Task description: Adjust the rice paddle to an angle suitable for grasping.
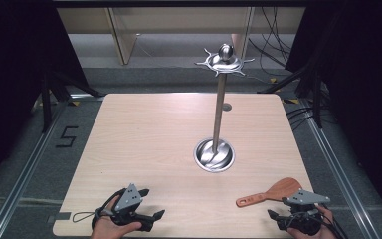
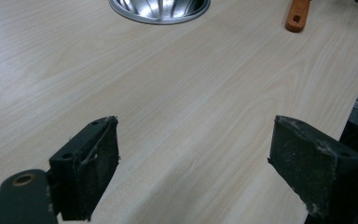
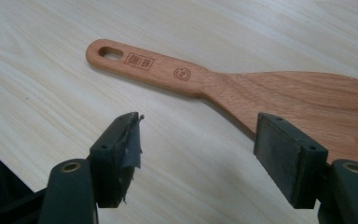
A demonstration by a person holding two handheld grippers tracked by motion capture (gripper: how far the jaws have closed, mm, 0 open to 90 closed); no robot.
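A wooden spatula (image 1: 271,193) lies flat near the table's front right; its handle, with a hanging hole, points left (image 3: 168,70). My right gripper (image 1: 274,216) rests at the front right edge just behind it, open, with bare table between its jaws (image 3: 198,140). A steel utensil stand (image 1: 218,114) rises from a round base (image 1: 214,155) in the table's middle, topped by a hooked crown (image 1: 224,62). My left gripper (image 1: 156,215) sits at the front left edge, open and holding nothing (image 2: 193,158), facing the stand's base (image 2: 161,9).
The light wooden table (image 1: 144,134) ends close behind both grippers. Dark curtains, black stand legs and floor cables surround it. A "5" is marked on the floor (image 1: 67,136) at left.
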